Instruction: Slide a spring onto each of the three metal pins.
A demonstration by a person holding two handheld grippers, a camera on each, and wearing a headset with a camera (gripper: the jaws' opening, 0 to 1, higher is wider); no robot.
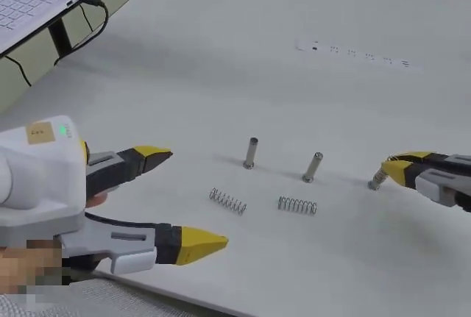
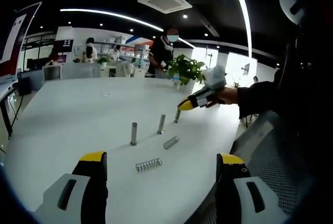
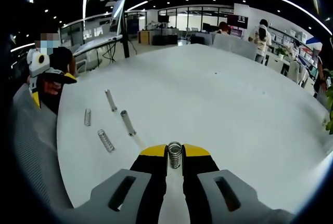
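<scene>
The right gripper (image 3: 175, 150) had its yellow-tipped jaws pressed together on a held spring (image 3: 175, 157), seen end-on. On the white tabletop (image 3: 223, 94) beyond, a near pin (image 3: 128, 122) and a far pin (image 3: 111, 100) stood upright. A near loose spring (image 3: 105, 140) and a far loose spring (image 3: 87, 117) lay left of them. The left gripper (image 3: 52, 88) was at the far left.

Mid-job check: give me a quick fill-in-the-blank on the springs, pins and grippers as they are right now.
The right gripper is shut on a ___.
On the left gripper the jaws stand ___.
The loose springs on the table number ___.
The bare pins stand ___.
Missing: spring; open; two; upright.
</scene>
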